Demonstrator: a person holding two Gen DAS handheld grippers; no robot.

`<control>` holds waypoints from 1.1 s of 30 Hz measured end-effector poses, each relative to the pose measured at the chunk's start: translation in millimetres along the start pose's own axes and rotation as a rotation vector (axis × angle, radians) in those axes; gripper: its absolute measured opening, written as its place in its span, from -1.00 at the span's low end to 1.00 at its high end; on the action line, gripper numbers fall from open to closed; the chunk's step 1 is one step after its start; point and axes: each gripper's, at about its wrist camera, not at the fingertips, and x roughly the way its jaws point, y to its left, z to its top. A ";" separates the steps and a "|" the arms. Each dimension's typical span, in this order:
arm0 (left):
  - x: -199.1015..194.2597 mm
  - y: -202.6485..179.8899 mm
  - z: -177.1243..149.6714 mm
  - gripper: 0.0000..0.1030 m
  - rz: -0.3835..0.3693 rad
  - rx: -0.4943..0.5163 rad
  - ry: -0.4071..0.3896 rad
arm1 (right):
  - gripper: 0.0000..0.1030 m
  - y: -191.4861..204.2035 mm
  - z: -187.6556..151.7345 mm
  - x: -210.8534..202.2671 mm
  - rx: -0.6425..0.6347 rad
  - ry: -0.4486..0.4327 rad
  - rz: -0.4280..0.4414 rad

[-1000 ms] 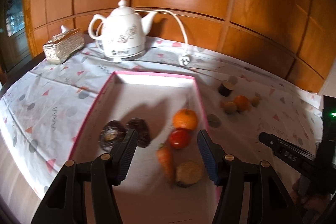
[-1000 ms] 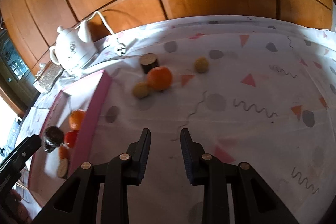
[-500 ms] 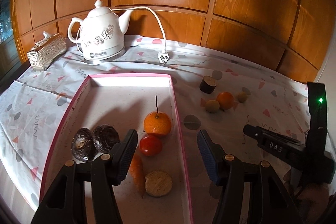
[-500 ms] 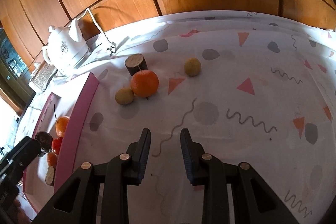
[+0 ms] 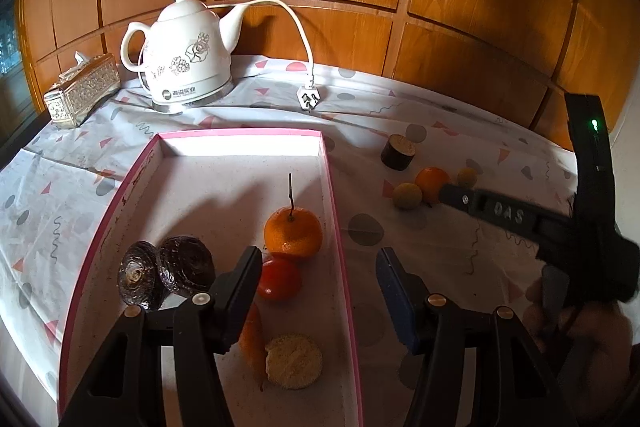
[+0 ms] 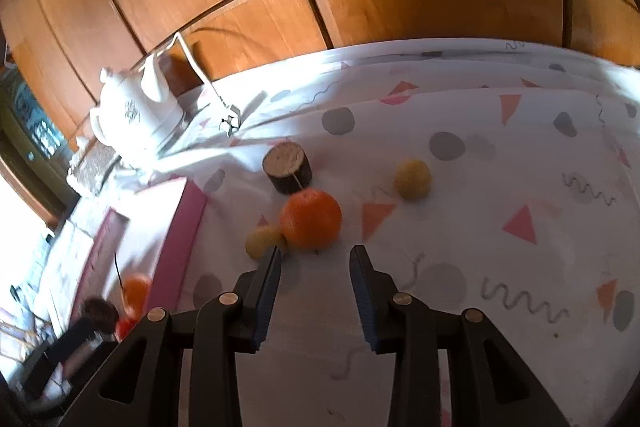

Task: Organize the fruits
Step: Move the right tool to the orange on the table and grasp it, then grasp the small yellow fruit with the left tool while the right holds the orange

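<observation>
1. Right claw [image 6: 315,259] is hovering with its jaws spread and nothing between them, low over the tablecloth [image 6: 500,187]
2. Just ahead of its fingertips an orange [image 6: 311,218] is sitting on the cloth, with a small yellow fruit [image 6: 262,241] touching its left side, close to the left finger
3. Further ahead a dark round block [image 6: 288,167] is standing upright, and a second yellow fruit [image 6: 413,179] is lying ahead and to the right, apart from the orange
4. Left claw [image 5: 320,263] is hanging over the pink-rimmed box [image 5: 240,135], jaws spread wide and gripping nothing
5. Between and just ahead of its fingers a stemmed orange [image 5: 293,233] is resting in the box, with a tomato [image 5: 279,278] touching it on the near side
6. Beneath the left finger a carrot [image 5: 252,343] and a pale disc [image 5: 293,361] are lying, and two dark round items [image 5: 168,273] are sitting to the left
7. Far ahead a white kettle [image 5: 186,51] is standing beside a tissue box [image 5: 82,91]
</observation>
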 end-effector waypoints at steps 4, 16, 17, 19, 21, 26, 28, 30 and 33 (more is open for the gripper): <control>3.9 -1.4 2.4 0.16 -0.001 0.002 0.004 | -0.30 0.9 9.1 12.0 0.022 0.003 0.009; 9.4 -6.1 14.9 0.16 -0.012 -0.008 -0.003 | -0.24 -5.2 16.7 26.1 0.050 0.015 -0.008; 10.8 -7.2 16.0 0.16 -0.020 -0.012 0.003 | -0.24 -7.5 15.5 22.3 0.045 0.010 -0.033; 12.3 -10.0 17.8 0.16 -0.025 -0.013 0.006 | -0.24 -15.1 13.8 14.7 0.050 0.009 -0.069; 14.3 -14.2 19.4 0.16 -0.034 -0.009 0.011 | -0.24 -22.1 10.7 8.3 0.043 0.009 -0.108; 21.5 -23.6 24.4 0.16 -0.058 -0.003 0.037 | -0.24 -40.7 0.4 -10.2 0.014 0.006 -0.184; 25.4 -27.4 27.2 0.15 -0.068 -0.006 0.050 | -0.24 -45.6 -3.3 -16.8 -0.005 0.004 -0.216; 30.1 -31.5 30.3 0.15 -0.083 -0.008 0.061 | -0.25 -50.7 -7.7 -22.6 -0.023 0.000 -0.244; 39.8 -38.9 35.0 0.10 -0.100 -0.017 0.088 | -0.25 -57.3 -12.9 -27.1 -0.023 -0.014 -0.247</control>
